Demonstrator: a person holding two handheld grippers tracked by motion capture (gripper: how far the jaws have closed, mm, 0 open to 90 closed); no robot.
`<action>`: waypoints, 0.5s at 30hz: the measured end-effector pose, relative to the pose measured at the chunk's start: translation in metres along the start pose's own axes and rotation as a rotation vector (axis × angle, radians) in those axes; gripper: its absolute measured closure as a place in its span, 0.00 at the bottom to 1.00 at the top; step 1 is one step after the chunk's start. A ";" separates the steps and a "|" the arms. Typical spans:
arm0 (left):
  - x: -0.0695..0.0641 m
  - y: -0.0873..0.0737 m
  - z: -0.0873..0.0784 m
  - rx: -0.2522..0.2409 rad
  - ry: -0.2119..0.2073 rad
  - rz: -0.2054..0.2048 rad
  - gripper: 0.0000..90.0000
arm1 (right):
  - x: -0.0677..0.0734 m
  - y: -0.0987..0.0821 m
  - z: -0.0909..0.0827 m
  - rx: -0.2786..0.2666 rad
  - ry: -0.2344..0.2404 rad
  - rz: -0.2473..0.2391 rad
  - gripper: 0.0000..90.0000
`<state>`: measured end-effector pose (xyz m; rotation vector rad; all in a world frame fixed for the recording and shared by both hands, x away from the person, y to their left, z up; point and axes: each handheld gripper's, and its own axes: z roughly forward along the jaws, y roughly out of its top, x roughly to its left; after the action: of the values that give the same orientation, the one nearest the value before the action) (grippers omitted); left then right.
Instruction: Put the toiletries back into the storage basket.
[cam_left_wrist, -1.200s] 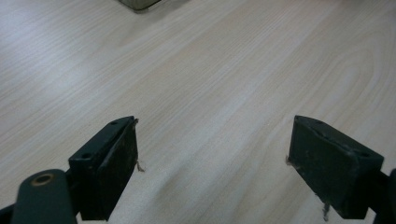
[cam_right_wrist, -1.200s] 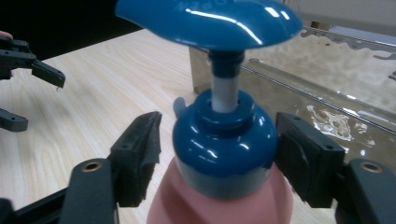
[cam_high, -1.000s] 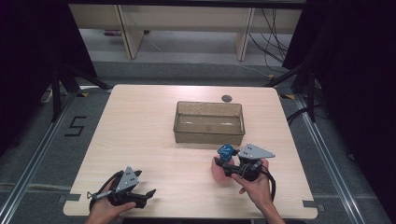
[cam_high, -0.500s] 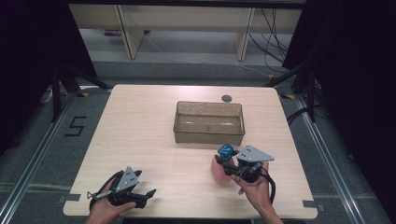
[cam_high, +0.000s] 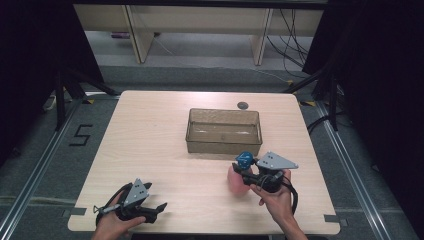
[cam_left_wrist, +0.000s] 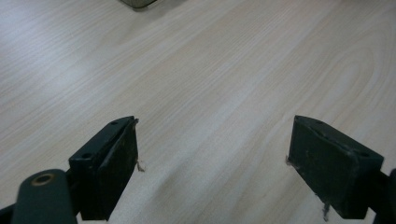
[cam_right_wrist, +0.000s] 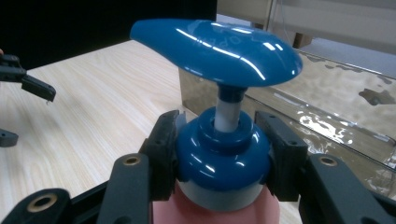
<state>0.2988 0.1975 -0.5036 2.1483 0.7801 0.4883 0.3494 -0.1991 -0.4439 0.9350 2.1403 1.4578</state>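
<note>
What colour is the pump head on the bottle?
The pump head is glossy blue; the bottle below is pink. The right gripper view shows it best.

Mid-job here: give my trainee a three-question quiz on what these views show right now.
1. True or false: the right gripper is shut on the pump bottle.
2. What colour is the bottle's pump head?
3. The left gripper is: A) open over bare table B) holding the bottle C) inside the clear bin.

Key: 1 true; 2 blue; 3 A.
</note>
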 end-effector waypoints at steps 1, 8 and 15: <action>0.002 0.001 0.000 -0.004 0.000 0.013 0.17 | -0.003 0.002 0.001 -0.014 -0.006 -0.022 0.59; 0.002 0.000 0.000 -0.002 0.004 0.011 0.17 | -0.005 0.011 -0.003 -0.012 -0.016 -0.007 0.59; 0.002 0.000 0.000 -0.005 0.007 0.007 0.17 | -0.010 0.019 -0.003 -0.035 -0.041 -0.029 0.59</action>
<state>0.2998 0.1990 -0.5035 2.1460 0.7750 0.5013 0.3603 -0.2036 -0.4257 0.9102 2.0841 1.4455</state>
